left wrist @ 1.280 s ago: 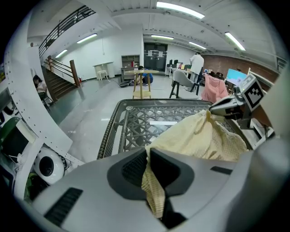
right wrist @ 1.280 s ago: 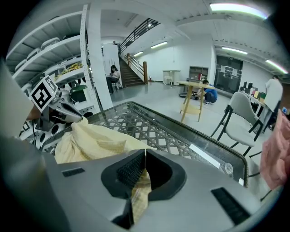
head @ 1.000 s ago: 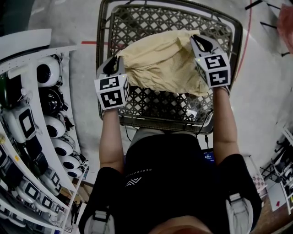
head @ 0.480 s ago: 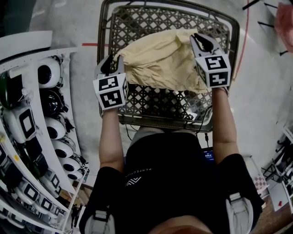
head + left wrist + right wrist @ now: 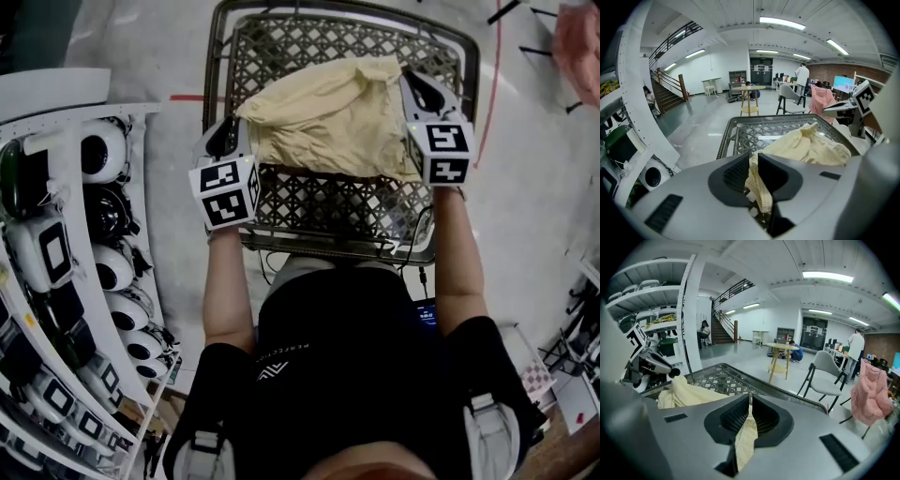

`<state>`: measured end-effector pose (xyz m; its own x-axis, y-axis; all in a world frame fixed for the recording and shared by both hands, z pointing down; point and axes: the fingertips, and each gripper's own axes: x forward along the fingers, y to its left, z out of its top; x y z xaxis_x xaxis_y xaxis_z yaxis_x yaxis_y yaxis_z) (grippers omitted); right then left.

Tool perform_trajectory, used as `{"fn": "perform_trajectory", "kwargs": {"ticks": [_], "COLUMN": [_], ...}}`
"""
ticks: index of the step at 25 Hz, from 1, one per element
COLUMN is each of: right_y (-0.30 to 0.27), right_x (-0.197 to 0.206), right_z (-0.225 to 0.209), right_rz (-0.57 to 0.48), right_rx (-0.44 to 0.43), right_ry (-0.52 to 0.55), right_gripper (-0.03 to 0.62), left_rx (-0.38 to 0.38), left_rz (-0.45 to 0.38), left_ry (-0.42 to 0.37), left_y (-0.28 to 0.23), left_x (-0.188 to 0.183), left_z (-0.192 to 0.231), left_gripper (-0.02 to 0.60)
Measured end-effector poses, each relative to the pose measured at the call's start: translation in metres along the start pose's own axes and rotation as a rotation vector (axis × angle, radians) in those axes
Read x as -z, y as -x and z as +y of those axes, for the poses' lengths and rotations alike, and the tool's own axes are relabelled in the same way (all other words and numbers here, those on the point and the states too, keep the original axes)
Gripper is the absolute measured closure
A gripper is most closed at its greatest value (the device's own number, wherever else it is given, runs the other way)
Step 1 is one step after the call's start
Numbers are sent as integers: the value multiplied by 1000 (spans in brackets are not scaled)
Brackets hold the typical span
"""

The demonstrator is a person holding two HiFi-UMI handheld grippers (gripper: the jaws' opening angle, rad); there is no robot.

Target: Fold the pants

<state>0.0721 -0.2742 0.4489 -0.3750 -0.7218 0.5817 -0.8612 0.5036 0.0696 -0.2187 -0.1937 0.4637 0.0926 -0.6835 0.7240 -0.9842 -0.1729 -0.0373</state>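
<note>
We find the left claw [image 5: 753,160] clamped on one edge of the pants [image 5: 328,117], its jaws having just been closing. The right claw [image 5: 750,401] pinches another edge tight. The pants sag between both claws, above the mesh table [image 5: 319,204].

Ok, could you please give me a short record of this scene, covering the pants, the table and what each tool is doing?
garment: pale yellow pants, bunched, not yet folded
surface: metal lattice table
left tool: pants fabric pinched between its jaws, which have just been closing
right tool: shut on a thin edge of the pants
layout: pants span the table between the two tools
beside the table: white shelf of robot parts, on the person's left
</note>
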Motion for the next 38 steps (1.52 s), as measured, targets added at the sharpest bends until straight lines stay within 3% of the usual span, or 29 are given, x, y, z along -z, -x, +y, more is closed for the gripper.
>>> {"fn": "perform_trajectory", "kwargs": {"ticks": [9,23,38], "right_y": [34,90,138], "right_x": [20,41,55], "right_z": [37,75,131], "right_rz": [40,61,-19], "right_rx": [-63,-57,-185], "right_ry": [8,-11,-15], "right_gripper": [554,555,556], "left_rx": [65,151,132], "left_rz": [13,3,14], "left_ry": [-29,-98,-196], "left_y": [27,57,110], "left_x": [25,47,76], "left_z": [-17,-34,-59], "left_gripper": [545,554,560]}}
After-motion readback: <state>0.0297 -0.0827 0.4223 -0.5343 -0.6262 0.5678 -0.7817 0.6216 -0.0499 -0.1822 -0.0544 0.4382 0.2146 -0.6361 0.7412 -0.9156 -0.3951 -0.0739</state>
